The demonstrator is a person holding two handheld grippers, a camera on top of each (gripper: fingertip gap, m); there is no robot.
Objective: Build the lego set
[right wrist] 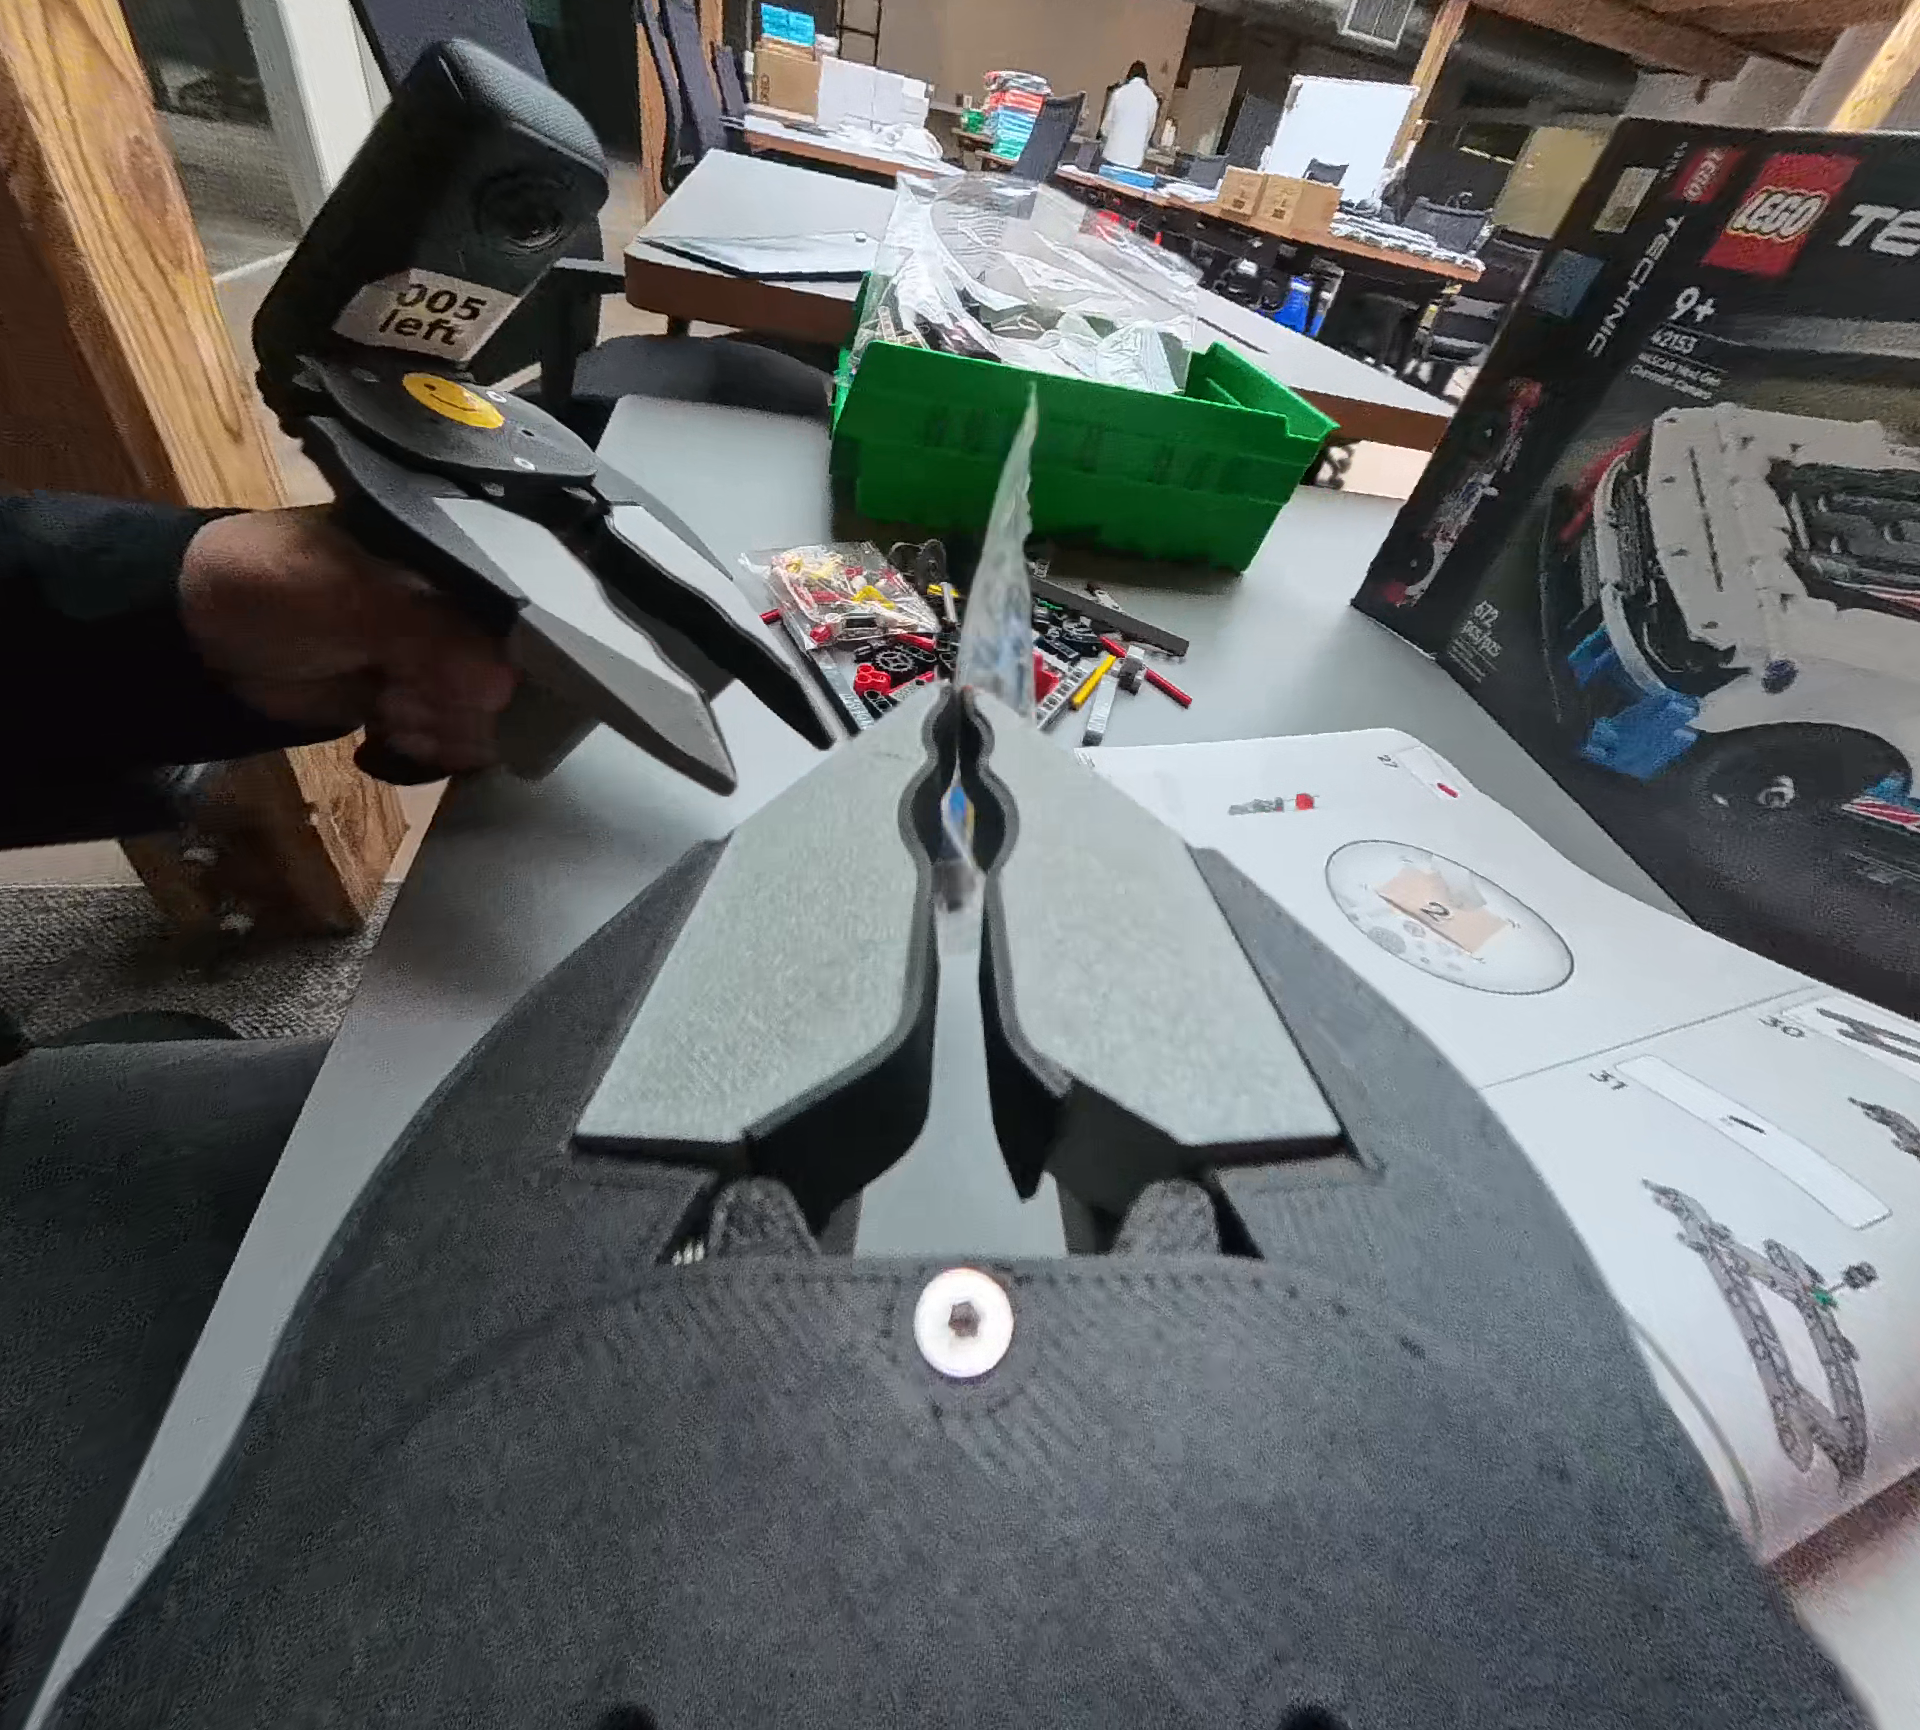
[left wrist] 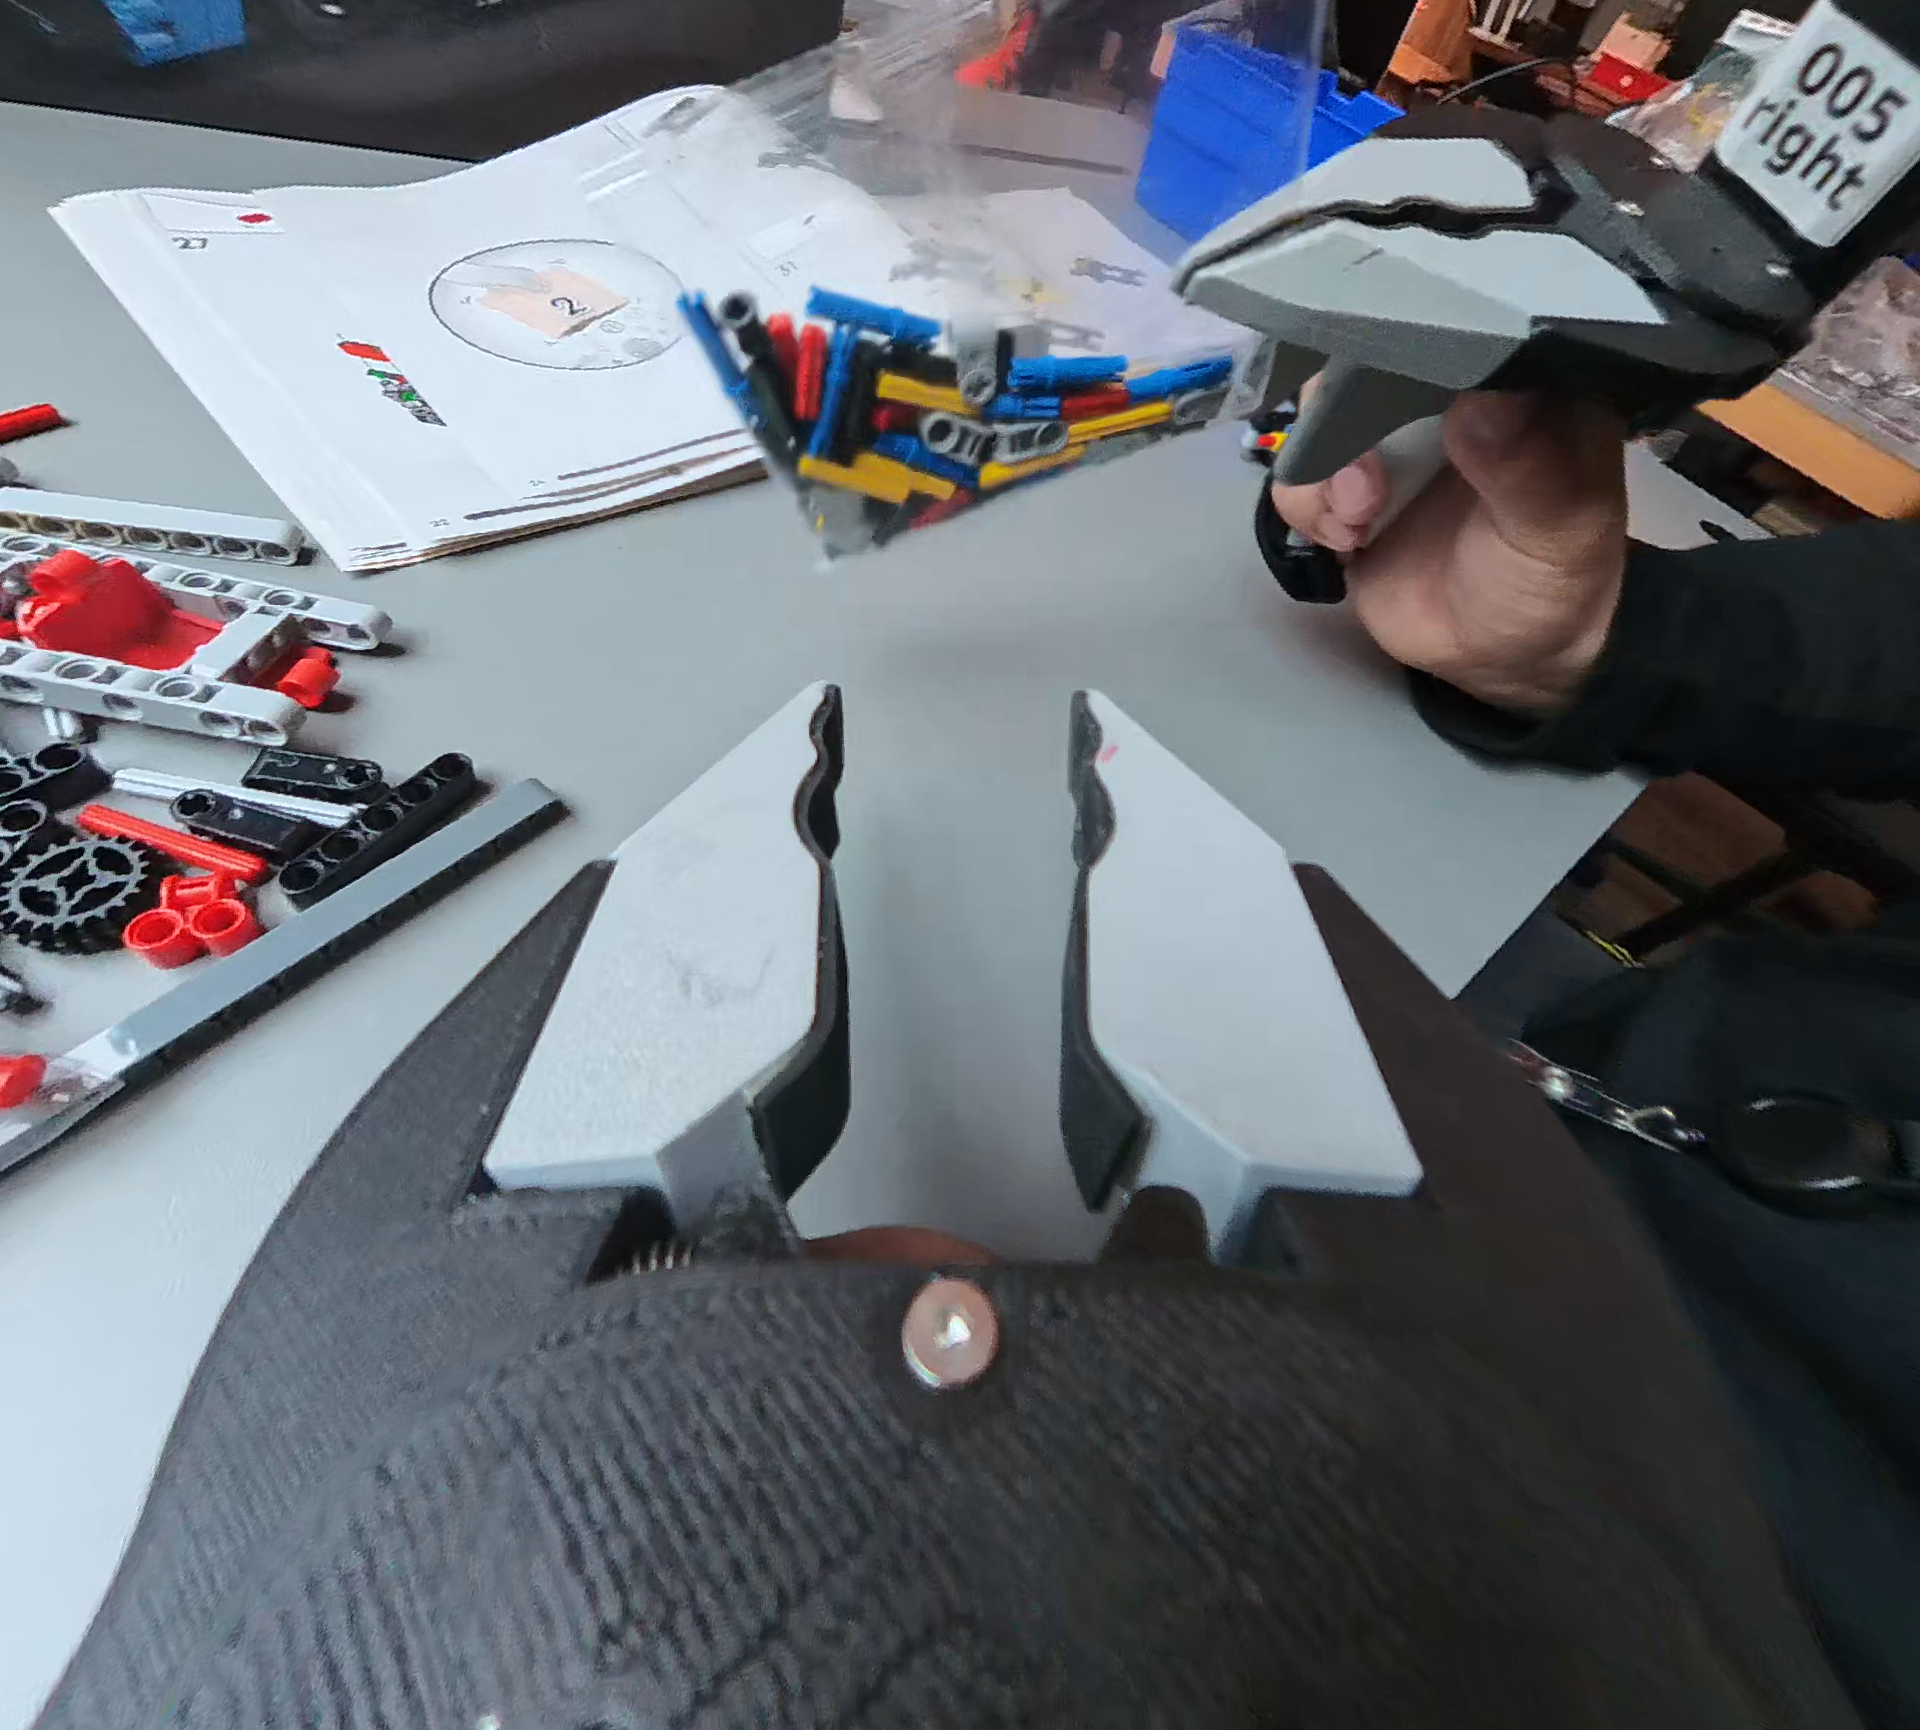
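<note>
The clear parts bag (left wrist: 997,392) is held aloft over the bench (left wrist: 987,641) by the right tongs (left wrist: 1216,283), which are clenched on one side edge of the plastic — in the right wrist view the film is seen pinched edge-on between the closed fingers (right wrist: 961,745). The bag is hung w/ its long axis tipped: the empty top is swept up and away, while the pins and beams — blue, yellow, red, black, grey — are heaped in the low corner, pointed down toward the bench.

The left tongs (left wrist: 951,714) are released, jaws parted, nothing between them. They are aimed along the bench toward the bag, which lies ahead of and above their tips, clearly apart from them, w/ bare bench between. The loaded corner is the part nearest the left tongs; the right tongs are fixed at the far side edge.

Judged from this, the next move turns on that gap: the free corner or top edge has to be reached by the left tongs approx. opposite the right grip, so the bag can be pulled apart or tipped out.

The instruction booklet (left wrist: 416,330) is laid open behind the bag; loose parts (left wrist: 208,745) are spread to the left.
</note>
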